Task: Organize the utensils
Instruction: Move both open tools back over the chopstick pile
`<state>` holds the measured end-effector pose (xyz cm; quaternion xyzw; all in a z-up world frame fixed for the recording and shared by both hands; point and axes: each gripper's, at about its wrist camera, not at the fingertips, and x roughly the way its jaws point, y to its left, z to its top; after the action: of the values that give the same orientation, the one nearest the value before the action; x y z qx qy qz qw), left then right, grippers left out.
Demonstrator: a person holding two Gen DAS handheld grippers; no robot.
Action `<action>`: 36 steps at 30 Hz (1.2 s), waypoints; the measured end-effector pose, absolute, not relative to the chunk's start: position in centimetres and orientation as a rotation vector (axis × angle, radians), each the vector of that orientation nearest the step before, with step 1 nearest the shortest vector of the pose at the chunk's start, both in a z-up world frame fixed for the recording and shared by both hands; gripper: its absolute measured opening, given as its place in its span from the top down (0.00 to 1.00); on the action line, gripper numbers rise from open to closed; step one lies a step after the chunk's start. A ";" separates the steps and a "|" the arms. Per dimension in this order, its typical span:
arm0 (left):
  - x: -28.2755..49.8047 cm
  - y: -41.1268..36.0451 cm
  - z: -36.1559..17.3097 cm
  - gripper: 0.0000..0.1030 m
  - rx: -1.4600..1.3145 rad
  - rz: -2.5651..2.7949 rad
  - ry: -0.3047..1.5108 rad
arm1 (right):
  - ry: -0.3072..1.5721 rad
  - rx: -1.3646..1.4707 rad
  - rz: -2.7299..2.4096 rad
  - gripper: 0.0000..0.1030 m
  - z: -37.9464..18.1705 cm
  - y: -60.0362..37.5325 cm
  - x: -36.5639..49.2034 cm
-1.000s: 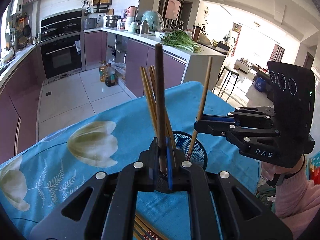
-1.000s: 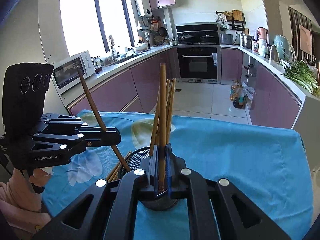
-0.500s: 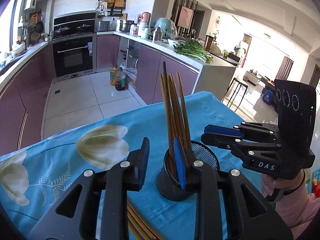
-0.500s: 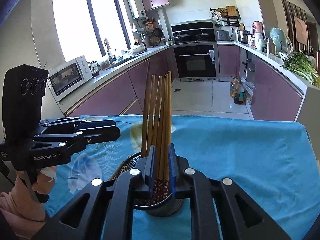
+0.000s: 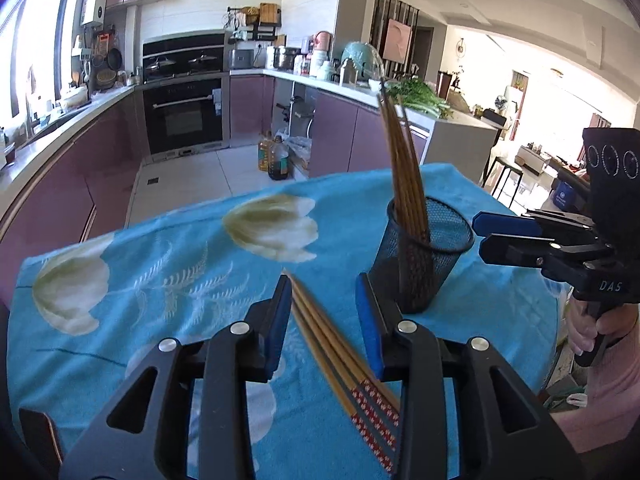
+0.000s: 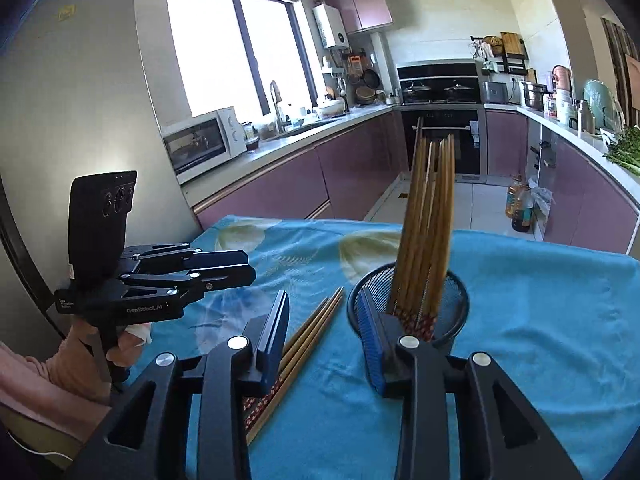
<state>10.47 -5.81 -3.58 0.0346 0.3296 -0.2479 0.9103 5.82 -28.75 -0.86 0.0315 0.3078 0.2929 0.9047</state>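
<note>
Our left gripper (image 5: 322, 316) and right gripper (image 6: 326, 334) have just been opening, jaws part-spread and empty; loose chopsticks (image 5: 332, 340) lie near-left of the cup (image 5: 426, 248); a careless grab could tip it.

One black mesh holder (image 5: 430, 240) stands on one blue tulip-print tablecloth (image 5: 168, 264), with about six chopsticks in the holder (image 6: 428, 224). Roughly four loose chopsticks (image 5: 332, 344) lie on the cloth; their overlap hides the exact number. Two oil bottles (image 5: 274, 156) stand on the floor
</note>
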 end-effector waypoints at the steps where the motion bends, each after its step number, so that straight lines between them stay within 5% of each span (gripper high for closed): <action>1: 10.4 -5.6 -4.5 0.68 0.072 -0.508 0.708 | 0.665 0.069 0.616 0.68 -1.7 -28.2 6.0; 11: 9.9 -6.2 -10.7 0.64 0.079 -0.504 0.877 | 0.868 0.088 0.606 0.68 -8.2 -24.6 7.2; 36: 11.3 -7.1 -11.8 0.73 0.099 -0.447 0.923 | 0.902 0.012 0.547 0.68 -9.6 -22.3 8.1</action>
<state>11.29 -7.14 -11.83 0.0472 0.4411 -0.2137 0.8703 8.13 -22.29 -9.57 0.0057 0.4305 0.2610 0.8640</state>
